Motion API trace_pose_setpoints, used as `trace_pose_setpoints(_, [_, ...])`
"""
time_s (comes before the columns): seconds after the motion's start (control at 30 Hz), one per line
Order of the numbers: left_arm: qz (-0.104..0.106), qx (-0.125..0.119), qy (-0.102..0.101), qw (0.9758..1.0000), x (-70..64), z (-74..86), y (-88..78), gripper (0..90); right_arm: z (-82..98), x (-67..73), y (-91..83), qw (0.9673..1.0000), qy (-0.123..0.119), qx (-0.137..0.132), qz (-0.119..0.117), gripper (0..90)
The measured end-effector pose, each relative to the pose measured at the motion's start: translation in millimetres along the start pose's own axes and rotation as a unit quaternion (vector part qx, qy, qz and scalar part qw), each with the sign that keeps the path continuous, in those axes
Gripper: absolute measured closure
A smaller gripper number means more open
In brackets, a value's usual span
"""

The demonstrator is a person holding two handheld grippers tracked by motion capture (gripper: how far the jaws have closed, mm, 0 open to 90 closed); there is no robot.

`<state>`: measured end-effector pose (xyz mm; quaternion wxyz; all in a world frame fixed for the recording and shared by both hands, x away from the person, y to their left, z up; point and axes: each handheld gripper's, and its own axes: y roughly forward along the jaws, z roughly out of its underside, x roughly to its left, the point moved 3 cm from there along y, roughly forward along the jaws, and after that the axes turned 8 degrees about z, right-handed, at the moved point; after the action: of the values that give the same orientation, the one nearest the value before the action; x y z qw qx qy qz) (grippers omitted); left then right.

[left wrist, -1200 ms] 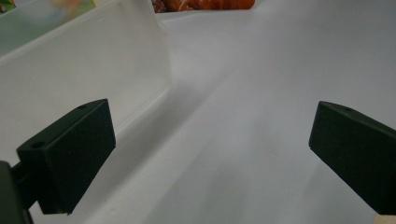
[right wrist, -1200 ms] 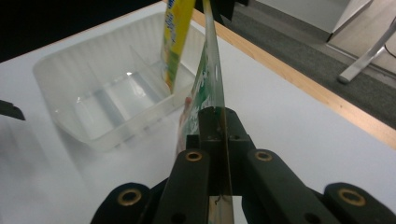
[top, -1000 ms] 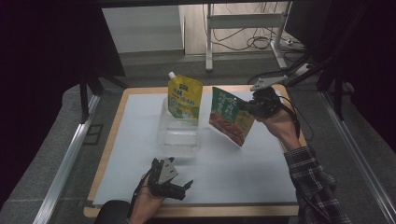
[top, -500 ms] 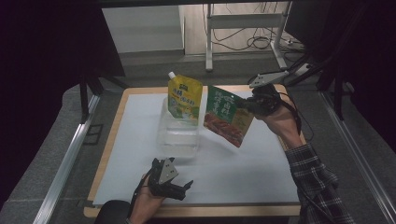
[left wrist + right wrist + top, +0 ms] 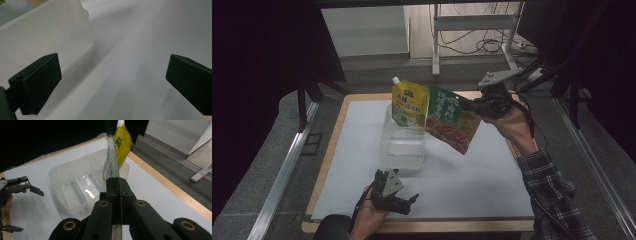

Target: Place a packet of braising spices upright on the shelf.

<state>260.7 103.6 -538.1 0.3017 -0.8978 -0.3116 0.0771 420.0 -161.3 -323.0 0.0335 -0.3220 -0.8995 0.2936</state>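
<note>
A green snack pouch (image 5: 451, 120) hangs in the air over the right side of a clear plastic tub (image 5: 399, 147). My right gripper (image 5: 473, 106) is shut on the pouch's upper right corner. In the right gripper view the pouch (image 5: 110, 162) runs edge-on out of the shut jaws (image 5: 117, 185). A yellow spouted pouch (image 5: 409, 106) stands upright in the tub's far end, just left of the green one. My left gripper (image 5: 406, 202) rests near the table's front edge, open with nothing between its fingers (image 5: 37, 82), and the tub's wall (image 5: 45, 32) lies to its left.
A white mat (image 5: 472, 175) covers a wooden board with a bare rim (image 5: 517, 150). Dark grey floor, a metal rail (image 5: 277, 185) and a stand's legs with cables (image 5: 472, 47) surround the table. A plaid sleeve (image 5: 552, 195) comes in from the bottom right.
My right gripper has lifted the green pouch higher and a little left, closer to the yellow pouch and over the tub. The left gripper has stayed put.
</note>
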Motion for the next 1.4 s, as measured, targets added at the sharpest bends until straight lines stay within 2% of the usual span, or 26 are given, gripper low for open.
trace_pose_setpoints(0.17, [-0.001,0.003,0.003,1.0000,1.0,0.4,-0.4,0.0,-4.3,0.5,4.8,0.9999,0.007,-0.007,-0.009,89.3])
trace_pose_setpoints(0.5, [-0.005,0.000,0.005,1.0000,1.7,-0.2,-2.3,0.0,-15.3,6.1,20.3,0.9998,-0.001,-0.007,-0.017,89.3])
trace_pose_setpoints(0.83, [-0.003,-0.005,0.003,1.0000,1.4,-1.2,-3.8,0.0,-27.4,13.3,35.3,0.9992,0.005,-0.020,-0.036,89.3])
trace_pose_setpoints(1.4, [0.000,-0.015,0.004,0.9999,-0.2,-2.9,-4.2,0.0,-45.0,27.4,69.5,0.9982,0.009,-0.030,-0.051,89.2])
